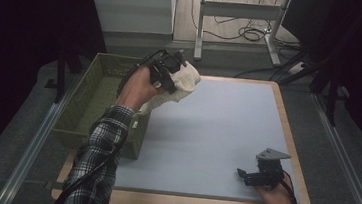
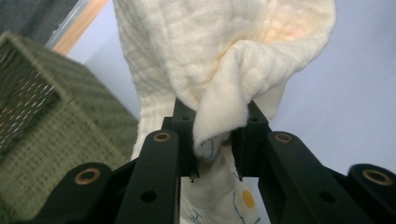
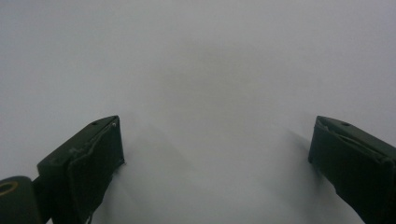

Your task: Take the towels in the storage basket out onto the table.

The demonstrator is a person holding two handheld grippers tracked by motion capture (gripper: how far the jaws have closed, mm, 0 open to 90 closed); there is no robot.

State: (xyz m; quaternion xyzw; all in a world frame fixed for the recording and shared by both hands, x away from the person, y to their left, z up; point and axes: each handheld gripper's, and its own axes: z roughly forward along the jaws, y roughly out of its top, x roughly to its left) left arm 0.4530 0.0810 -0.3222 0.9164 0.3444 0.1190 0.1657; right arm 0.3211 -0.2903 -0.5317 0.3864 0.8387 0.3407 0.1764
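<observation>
Cream, soft cloth (image 1: 183, 79) hangs limp at upper centre beside the green basket (image 1: 96, 99), bunched in the clenched jaws of the left gripper (image 1: 175, 64), probably light and best held by a thick fold, while the right gripper (image 1: 254, 177) rests released on the table (image 1: 216, 130).

Cloth (image 2: 224, 60) top cut by frame edge; basket (image 2: 51, 140) blurred, cropped left.

a pale blue-grey table top (image 1: 226, 136) with a light wooden rim stands on a dark grey floor (image 1: 327, 131). metal rails (image 1: 40, 133) run along both sides of it. beyond the far edge stand a white cabinet (image 1: 130, 6) and a grey metal frame (image 1: 238, 12), with black cables (image 1: 248, 34) coiled on the floor. the sides are dark.
</observation>
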